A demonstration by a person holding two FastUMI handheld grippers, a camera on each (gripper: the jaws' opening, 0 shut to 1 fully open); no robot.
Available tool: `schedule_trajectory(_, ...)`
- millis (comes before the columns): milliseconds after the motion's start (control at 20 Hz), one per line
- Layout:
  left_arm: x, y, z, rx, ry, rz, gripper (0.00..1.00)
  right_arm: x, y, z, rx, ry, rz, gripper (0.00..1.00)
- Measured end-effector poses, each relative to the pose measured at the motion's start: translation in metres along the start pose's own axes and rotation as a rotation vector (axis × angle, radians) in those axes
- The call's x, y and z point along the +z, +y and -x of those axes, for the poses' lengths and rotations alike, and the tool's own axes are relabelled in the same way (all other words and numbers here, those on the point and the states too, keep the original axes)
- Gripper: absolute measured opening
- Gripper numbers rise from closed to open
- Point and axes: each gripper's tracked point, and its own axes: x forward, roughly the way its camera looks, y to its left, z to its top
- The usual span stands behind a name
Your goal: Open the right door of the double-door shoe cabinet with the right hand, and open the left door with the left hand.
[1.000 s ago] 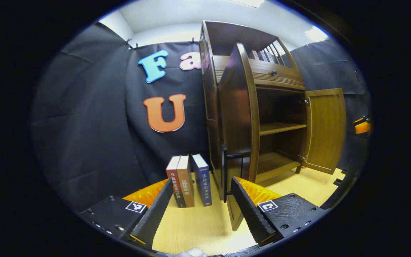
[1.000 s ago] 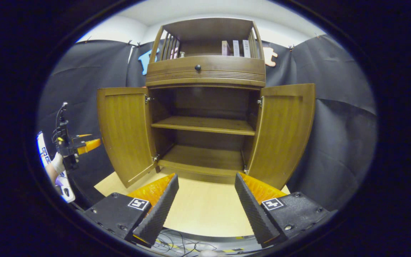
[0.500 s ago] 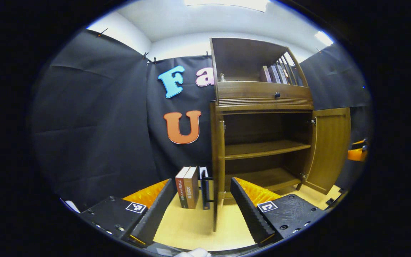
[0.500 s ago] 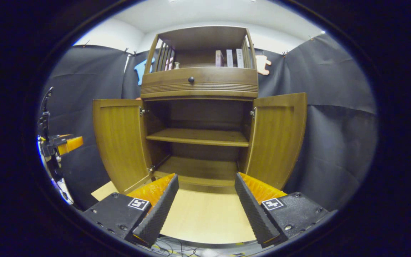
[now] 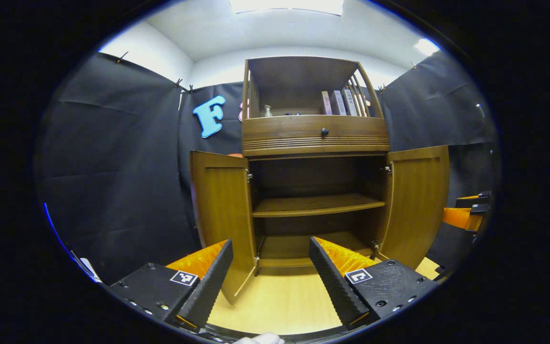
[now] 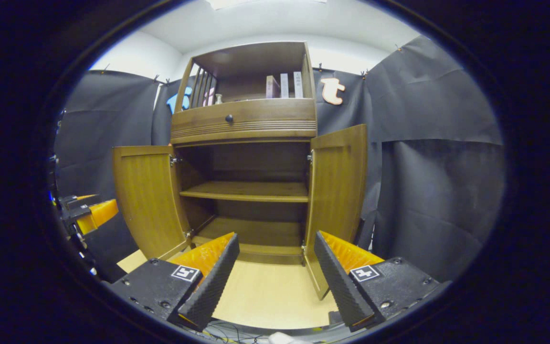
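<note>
Brown wooden double-door shoe cabinet [image 5: 315,138] stands upright on the pale wooden table [image 5: 280,306] against the black cloth wall [image 5: 112,181]. Both doors are swung outward. In the left gripper view, the left door [image 5: 222,215] hangs on its hinges at the cabinet's left side, inner face toward the camera, its lower corner near the left tool's fingers. The right door [image 5: 418,203] stands open at the opposite side. Between the doors, the interior shows a middle shelf [image 5: 315,204] and a bottom shelf [image 5: 299,246], both bare. Above the doors runs a drawer front with a dark round knob [image 5: 324,132]. The open top compartment holds several upright books [image 5: 339,102] and a small pale bottle-like item [image 5: 267,111]; what the latter is cannot be determined.

Left tool [image 5: 270,277] is released, fingers spread wide and holding nothing, clear of the left door. Right tool [image 6: 277,274] is likewise spread apart and empty, its right finger just in front of the right door's lower edge; contact cannot be confirmed.

In the right gripper view, the same cabinet [image 6: 244,124] appears with its left door [image 6: 146,198] and right door [image 6: 337,196] both open. The other tool appears at the far left edge of that view, well apart from the cabinet. In the left gripper view, the right tool's orange body shows at the far right edge, beside the open right door.
</note>
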Motion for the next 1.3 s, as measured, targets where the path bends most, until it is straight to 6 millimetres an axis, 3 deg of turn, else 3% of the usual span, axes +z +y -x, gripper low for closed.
schedule_trajectory(50,0.003,-0.007,0.001,0.000,-0.002,0.000,0.96,0.001,-0.007,0.001,0.000,-0.001,0.001,1.00)
schedule_trajectory(200,0.011,-0.023,-0.001,-0.002,-0.009,0.011,0.96,0.007,-0.017,0.002,0.009,-0.009,0.005,1.00)
schedule_trajectory(350,0.015,-0.031,-0.001,0.004,-0.011,-0.004,0.96,0.008,-0.019,0.003,0.028,-0.015,0.014,1.00)
schedule_trajectory(400,0.016,-0.034,-0.002,0.002,-0.012,-0.014,1.00,0.009,-0.020,0.003,0.031,-0.017,0.017,1.00)
schedule_trajectory(550,0.017,-0.043,-0.003,-0.010,-0.011,-0.022,0.96,0.010,-0.023,0.004,0.035,-0.021,0.011,0.99)
schedule_trajectory(750,0.018,-0.043,-0.005,-0.018,-0.005,-0.006,0.96,0.010,-0.028,0.003,0.025,-0.017,-0.003,1.00)
schedule_trajectory(800,0.019,-0.043,-0.006,-0.019,-0.007,-0.007,1.00,0.010,-0.028,0.004,0.023,-0.016,-0.004,1.00)
schedule_trajectory(850,0.020,-0.042,-0.007,-0.020,-0.006,-0.011,0.96,0.008,-0.027,0.005,0.022,-0.013,-0.004,1.00)
schedule_trajectory(1300,0.021,-0.040,-0.011,-0.044,-0.016,-0.022,0.96,0.008,-0.021,0.008,0.009,-0.012,-0.003,1.00)
